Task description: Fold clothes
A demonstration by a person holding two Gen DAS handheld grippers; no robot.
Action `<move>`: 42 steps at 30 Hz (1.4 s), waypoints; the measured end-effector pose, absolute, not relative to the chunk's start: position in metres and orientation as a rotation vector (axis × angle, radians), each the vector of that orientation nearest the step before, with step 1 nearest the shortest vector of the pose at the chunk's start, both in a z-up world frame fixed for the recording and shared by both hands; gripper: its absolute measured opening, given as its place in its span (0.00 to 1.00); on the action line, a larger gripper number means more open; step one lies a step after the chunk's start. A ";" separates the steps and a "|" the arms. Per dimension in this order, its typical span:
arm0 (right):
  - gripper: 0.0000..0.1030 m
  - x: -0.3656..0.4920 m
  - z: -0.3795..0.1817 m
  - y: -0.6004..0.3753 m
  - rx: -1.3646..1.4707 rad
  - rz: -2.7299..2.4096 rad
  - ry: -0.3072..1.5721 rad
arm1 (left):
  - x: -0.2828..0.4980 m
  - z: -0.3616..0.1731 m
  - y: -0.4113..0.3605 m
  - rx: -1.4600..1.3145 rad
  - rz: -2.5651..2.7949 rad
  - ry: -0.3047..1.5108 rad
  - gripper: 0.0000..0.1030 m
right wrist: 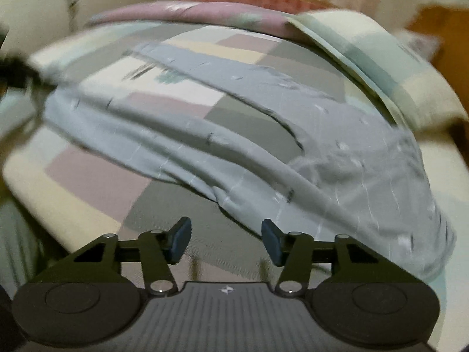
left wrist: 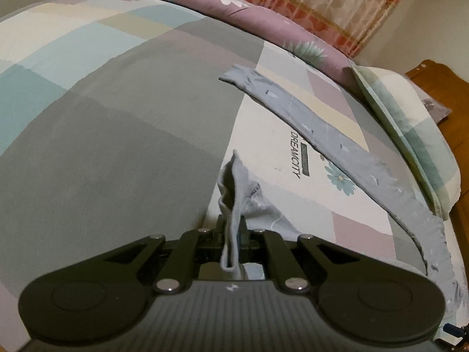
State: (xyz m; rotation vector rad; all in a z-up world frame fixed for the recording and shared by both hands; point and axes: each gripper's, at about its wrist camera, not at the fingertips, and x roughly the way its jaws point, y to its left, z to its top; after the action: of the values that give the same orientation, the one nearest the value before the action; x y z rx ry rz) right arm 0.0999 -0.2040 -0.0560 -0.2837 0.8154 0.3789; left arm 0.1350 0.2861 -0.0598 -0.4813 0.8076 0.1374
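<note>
A light grey-blue garment [right wrist: 234,146] with small dark and white marks lies spread across the patchwork bed sheet [right wrist: 96,176], two long legs running toward the far left. In the left wrist view one leg [left wrist: 337,129] stretches along the right side of the bed. My left gripper [left wrist: 231,228] is shut on a bunched cuff of the garment [left wrist: 234,187], which stands up out of the jaws. My right gripper [right wrist: 225,234] hovers open over bare sheet with nothing between its blue pads; the garment's near edge lies just beyond its right finger [right wrist: 271,239].
A checked pillow [left wrist: 410,123] lies at the right of the bed by a wooden headboard [left wrist: 439,88]. A purple floral quilt [left wrist: 234,8] runs along the far edge under a red-patterned curtain [left wrist: 322,0]. The grey part of the sheet [left wrist: 117,146] spreads left.
</note>
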 end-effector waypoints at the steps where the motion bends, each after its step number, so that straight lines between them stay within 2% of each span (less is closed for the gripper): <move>1: 0.52 0.101 -0.059 -0.198 -0.334 0.393 0.810 | 0.137 -0.058 0.286 -0.475 0.139 0.811 0.04; 5: 0.40 0.108 -0.076 -0.178 -0.554 0.419 0.799 | 0.147 -0.050 0.291 -0.459 0.153 0.815 0.04; 8: 0.40 0.110 -0.087 -0.169 -0.690 0.422 0.784 | 0.154 -0.052 0.294 -0.458 0.171 0.826 0.08; 13: 0.40 0.113 -0.086 -0.168 -0.685 0.434 0.786 | 0.164 -0.063 0.301 -0.480 0.209 0.846 0.08; 19: 0.40 0.112 -0.087 -0.165 -0.679 0.425 0.789 | 0.159 -0.057 0.323 -0.509 0.296 0.810 0.12; 24: 0.40 0.113 -0.086 -0.167 -0.631 0.414 0.804 | 0.141 -0.054 0.321 -0.545 0.253 0.835 0.28; 26: 0.41 0.113 -0.084 -0.169 -0.610 0.409 0.810 | 0.130 -0.063 0.314 -0.601 0.224 0.864 0.30; 30: 0.55 0.108 -0.076 -0.172 -0.549 0.411 0.810 | 0.107 -0.090 0.302 -0.751 0.182 0.901 0.31; 35: 0.56 0.103 -0.067 -0.176 -0.508 0.393 0.790 | 0.102 -0.109 0.302 -0.851 0.210 0.797 0.32; 38: 0.56 0.102 -0.066 -0.179 -0.499 0.390 0.788 | 0.107 -0.115 0.303 -0.878 0.214 0.729 0.36; 40: 0.56 0.102 -0.065 -0.181 -0.494 0.387 0.787 | 0.108 -0.115 0.301 -0.870 0.220 0.713 0.33; 42: 0.56 0.102 -0.065 -0.182 -0.503 0.384 0.787 | 0.110 -0.112 0.296 -0.811 0.234 0.727 0.18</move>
State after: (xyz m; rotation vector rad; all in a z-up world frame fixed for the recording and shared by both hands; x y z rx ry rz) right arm 0.1019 -0.1822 -0.0655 -0.5026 0.7865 0.3843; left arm 0.1099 0.2959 -0.1117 -0.8107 0.7269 0.2345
